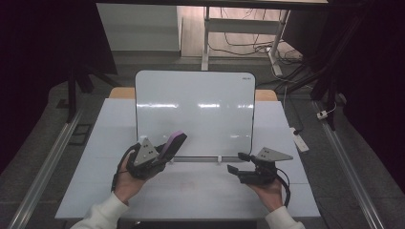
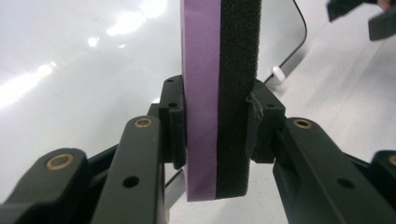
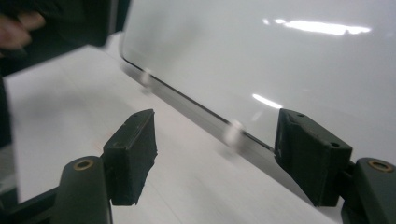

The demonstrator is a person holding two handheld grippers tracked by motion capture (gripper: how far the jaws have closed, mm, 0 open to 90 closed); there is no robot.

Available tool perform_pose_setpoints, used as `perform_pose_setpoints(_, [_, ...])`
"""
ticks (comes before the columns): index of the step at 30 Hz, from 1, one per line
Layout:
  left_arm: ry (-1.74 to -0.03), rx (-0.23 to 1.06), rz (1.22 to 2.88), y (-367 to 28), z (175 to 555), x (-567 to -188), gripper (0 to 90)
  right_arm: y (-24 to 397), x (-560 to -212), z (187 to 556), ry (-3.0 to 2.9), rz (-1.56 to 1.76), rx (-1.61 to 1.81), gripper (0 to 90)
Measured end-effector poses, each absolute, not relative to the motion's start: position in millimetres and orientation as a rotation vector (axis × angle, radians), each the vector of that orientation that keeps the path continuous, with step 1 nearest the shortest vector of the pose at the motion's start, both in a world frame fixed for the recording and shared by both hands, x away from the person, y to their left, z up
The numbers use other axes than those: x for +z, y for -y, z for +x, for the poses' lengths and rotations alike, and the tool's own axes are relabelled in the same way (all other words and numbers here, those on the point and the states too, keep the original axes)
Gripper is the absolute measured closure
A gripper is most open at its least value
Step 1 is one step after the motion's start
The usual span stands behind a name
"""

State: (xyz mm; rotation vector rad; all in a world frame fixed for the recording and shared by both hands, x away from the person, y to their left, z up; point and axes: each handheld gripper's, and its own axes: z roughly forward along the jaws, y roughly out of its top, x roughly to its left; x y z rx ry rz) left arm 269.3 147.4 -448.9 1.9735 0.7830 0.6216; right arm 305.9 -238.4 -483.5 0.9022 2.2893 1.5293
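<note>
The left gripper (image 1: 160,153) has its jaws clamped on a whiteboard eraser (image 2: 219,93), one on the purple back, one on the black foam, held up just before the whiteboard (image 1: 200,109). It looks light; the foam gives, so grip the firmer purple side. The right gripper (image 1: 239,162) hangs open, holding nothing, by the board's lower edge

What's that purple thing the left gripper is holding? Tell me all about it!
It looks like a whiteboard eraser: a flat block with a smooth purple layer on one side and a black spongy pad on the other. The left gripper clamps it, one jaw on the purple face, one on the sponge. In the high view it sticks up out of the gripper, tilted toward the whiteboard, in front of the board's lower left part. Whether it touches the board, I cannot tell.
</note>
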Motion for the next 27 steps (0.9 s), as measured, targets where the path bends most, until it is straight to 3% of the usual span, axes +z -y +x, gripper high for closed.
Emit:
perform_pose_setpoints(12, [-0.847, 0.6, 1.876, -168.0, 279.2, -434.4, 63.9, 278.6, -495.4, 285.7, -2.222, 0.931, 1.356, 30.3])
perform_pose_setpoints(27, [-1.039, 0.646, 1.756, -202.0, 323.8, -396.6, 63.7, 273.9, -500.1, 289.7, -2.249, 0.898, 1.283, 30.3])
